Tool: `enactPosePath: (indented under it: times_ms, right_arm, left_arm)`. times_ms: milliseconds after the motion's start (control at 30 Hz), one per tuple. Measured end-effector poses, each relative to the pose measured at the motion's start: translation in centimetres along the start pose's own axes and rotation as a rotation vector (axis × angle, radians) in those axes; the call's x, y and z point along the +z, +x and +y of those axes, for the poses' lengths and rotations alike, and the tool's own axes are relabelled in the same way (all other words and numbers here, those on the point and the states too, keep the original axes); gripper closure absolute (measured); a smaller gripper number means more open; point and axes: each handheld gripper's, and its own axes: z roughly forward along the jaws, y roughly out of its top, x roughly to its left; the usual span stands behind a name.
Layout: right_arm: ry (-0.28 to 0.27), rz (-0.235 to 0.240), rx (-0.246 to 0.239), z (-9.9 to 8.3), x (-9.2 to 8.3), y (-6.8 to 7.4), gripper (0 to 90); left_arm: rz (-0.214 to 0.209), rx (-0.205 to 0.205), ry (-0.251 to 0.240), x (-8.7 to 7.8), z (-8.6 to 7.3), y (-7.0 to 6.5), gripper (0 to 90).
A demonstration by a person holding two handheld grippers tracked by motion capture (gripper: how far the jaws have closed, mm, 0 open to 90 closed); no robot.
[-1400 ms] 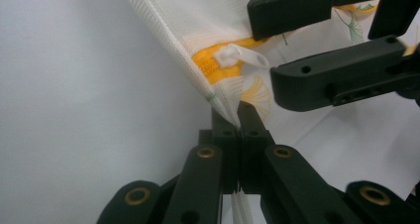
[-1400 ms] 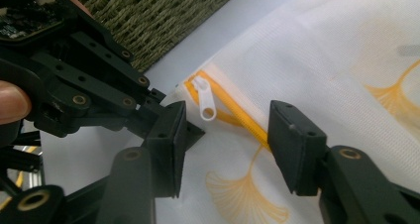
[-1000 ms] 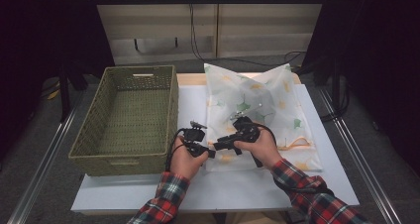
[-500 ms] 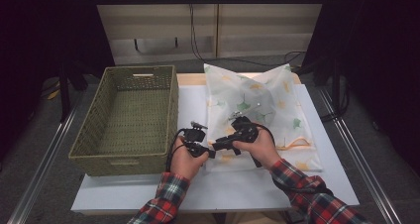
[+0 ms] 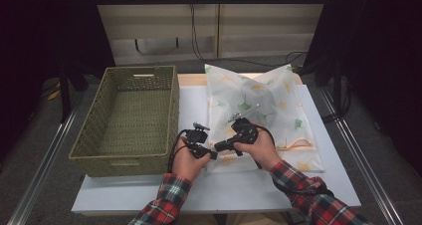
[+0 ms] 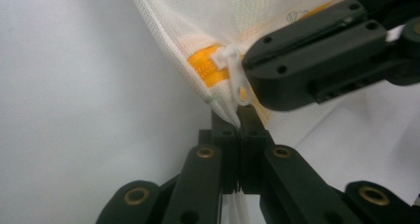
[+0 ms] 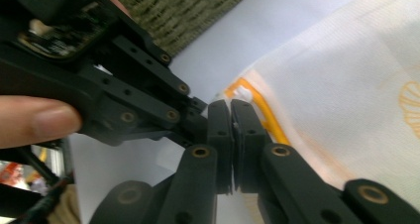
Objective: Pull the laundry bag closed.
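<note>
Since the earlier frame both hands keep their place at the near left corner of the mesh bag (image 5: 259, 105); only the right gripper (image 5: 217, 146) differs, its jaws having just been closing, now pressed together on the white zipper pull (image 6: 233, 75), as its own view shows; left gripper (image 5: 211, 154) stays clamped on the bag's corner edge beside the orange zipper tape (image 6: 205, 70), fabric pinched between its pads; bag, white with green and yellow leaf print, lies flat on the white table (image 5: 194, 100), bulging at its middle, its far end reaching the table's rear edge; woven basket (image 5: 130, 115) stands to the bag's left, close to it, apart from both grippers; plaid sleeves enter from the bottom edge
</note>
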Motion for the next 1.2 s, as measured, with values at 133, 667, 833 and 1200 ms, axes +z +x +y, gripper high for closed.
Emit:
enactPosePath:
  times_ms: [133, 667, 833, 1200]
  right_arm:
    - [-0.002, 0.003, 0.038, -0.09, 0.09, -0.08, 83.7]
    - [-0.041, -0.043, 0.119, 0.16, 0.56, -0.05, 58.7]
    - [-0.007, -0.048, 0.109, 0.07, 0.51, -0.17, 66.4]
    - [0.027, -0.047, 0.082, -0.22, -0.05, -0.57, 88.7]
  left_arm:
    - [0.002, 0.004, 0.005, 0.07, -0.02, 0.00, 88.8]
    - [-0.001, 0.029, 0.013, 0.29, -0.02, -0.19, 88.6]
    - [0.000, 0.014, 0.005, 0.33, -0.05, -0.13, 88.6]
    - [-0.002, 0.013, 0.007, 0.15, 0.00, 0.15, 88.7]
